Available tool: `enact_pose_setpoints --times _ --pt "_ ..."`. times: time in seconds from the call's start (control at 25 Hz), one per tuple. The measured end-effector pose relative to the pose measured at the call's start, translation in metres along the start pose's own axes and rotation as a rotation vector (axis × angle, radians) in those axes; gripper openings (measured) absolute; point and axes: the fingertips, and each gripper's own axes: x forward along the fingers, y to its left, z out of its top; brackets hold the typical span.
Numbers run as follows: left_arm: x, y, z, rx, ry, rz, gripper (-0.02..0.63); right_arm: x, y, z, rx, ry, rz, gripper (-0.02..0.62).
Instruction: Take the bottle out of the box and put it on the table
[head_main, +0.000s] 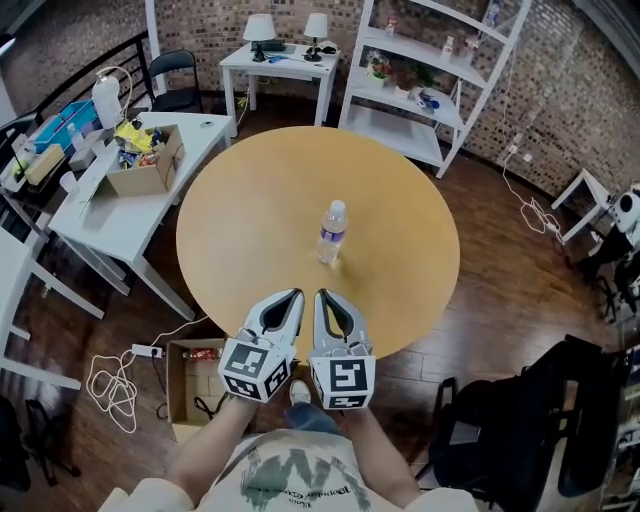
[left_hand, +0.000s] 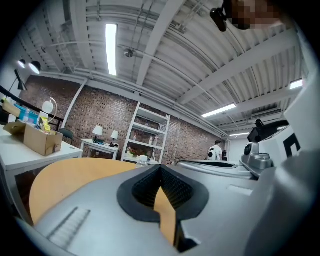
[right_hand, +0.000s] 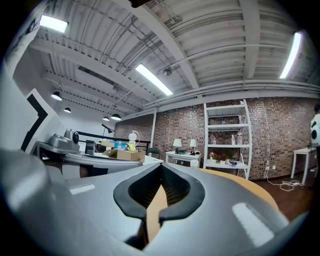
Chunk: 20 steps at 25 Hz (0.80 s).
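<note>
Upright on round bench (head_main: 250, 200), slightly toward near edge from centre: bottle (head_main: 332, 232). Over that near edge, side by side: left claw (head_main: 295, 296) and right claw (head_main: 322, 297), both closed, empty. On wood floor (head_main: 500, 300) beside bench: box (head_main: 182, 400). Beyond: white shelf (head_main: 400, 130), brick wall (head_main: 560, 90).

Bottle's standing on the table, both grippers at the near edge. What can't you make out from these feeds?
- Label and fill level of the bottle: too small in the head view.
- Left gripper view: only the bottle's top shows above the body of the left gripper.
- Contents of the box on the floor: head view, partly covered by the left gripper, rest too small.
</note>
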Motion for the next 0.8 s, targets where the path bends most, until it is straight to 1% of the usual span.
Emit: enact_pose_setpoints --times 0.12,0.4,0.8 --pt "-0.011 -0.005 0.003 0.002 -0.013 -0.002 -0.008 -0.011 0.004 -0.003 0.015 0.008 -0.004 0.0" --pt "-0.027 -0.009 0.007 0.0 -0.036 0.006 -0.008 -0.027 0.007 0.001 0.017 -0.007 -0.016 0.0" --pt "-0.043 -0.012 0.008 0.008 -0.033 0.001 -0.008 -0.036 0.02 0.005 0.015 -0.012 -0.014 0.0"
